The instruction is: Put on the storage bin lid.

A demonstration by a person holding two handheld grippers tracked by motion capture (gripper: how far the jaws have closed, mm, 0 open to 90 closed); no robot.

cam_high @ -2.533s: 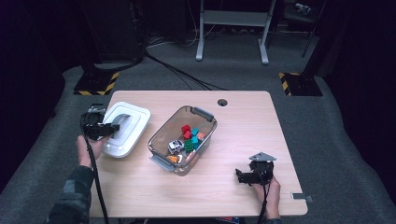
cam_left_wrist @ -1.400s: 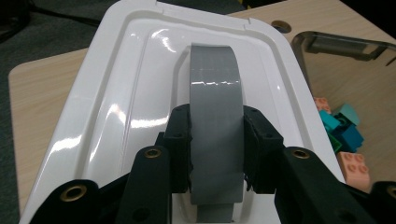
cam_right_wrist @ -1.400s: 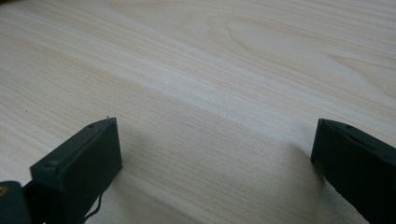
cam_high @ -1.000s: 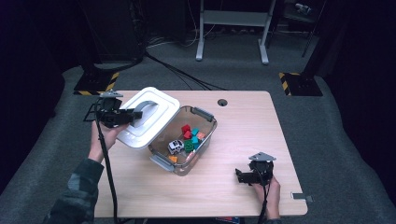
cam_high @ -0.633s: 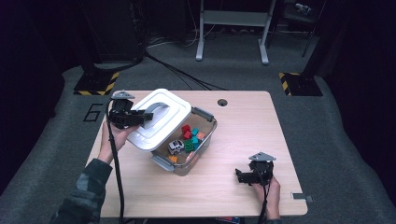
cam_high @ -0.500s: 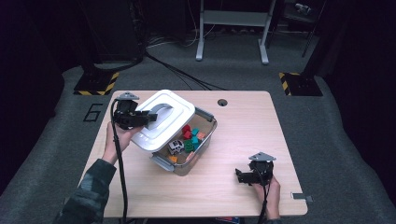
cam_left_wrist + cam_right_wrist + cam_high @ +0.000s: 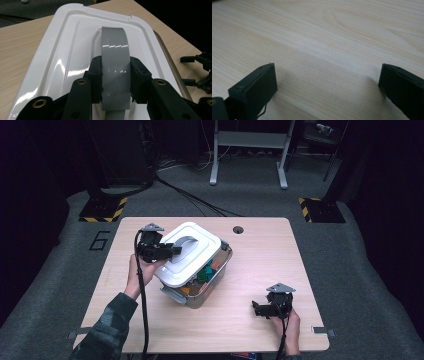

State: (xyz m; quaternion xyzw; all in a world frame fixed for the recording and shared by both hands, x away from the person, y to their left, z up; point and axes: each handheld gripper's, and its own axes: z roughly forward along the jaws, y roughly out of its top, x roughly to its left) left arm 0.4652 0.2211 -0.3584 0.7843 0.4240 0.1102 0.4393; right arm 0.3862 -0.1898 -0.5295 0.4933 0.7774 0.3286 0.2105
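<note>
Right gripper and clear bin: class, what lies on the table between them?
Nothing: in the high view, bare wooden table separates the right gripper from the clear bin; the right gripper view shows bare wood too.

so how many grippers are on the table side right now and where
2. The left gripper is at the table's left, fingers shut on the grey handle of the white lid over the clear bin. The right gripper sits open near the front right.

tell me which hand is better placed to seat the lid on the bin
Left. The left gripper is shut on the grey handle of the white lid, tilted over the clear bin. The right gripper is open, apart on the table.
</note>
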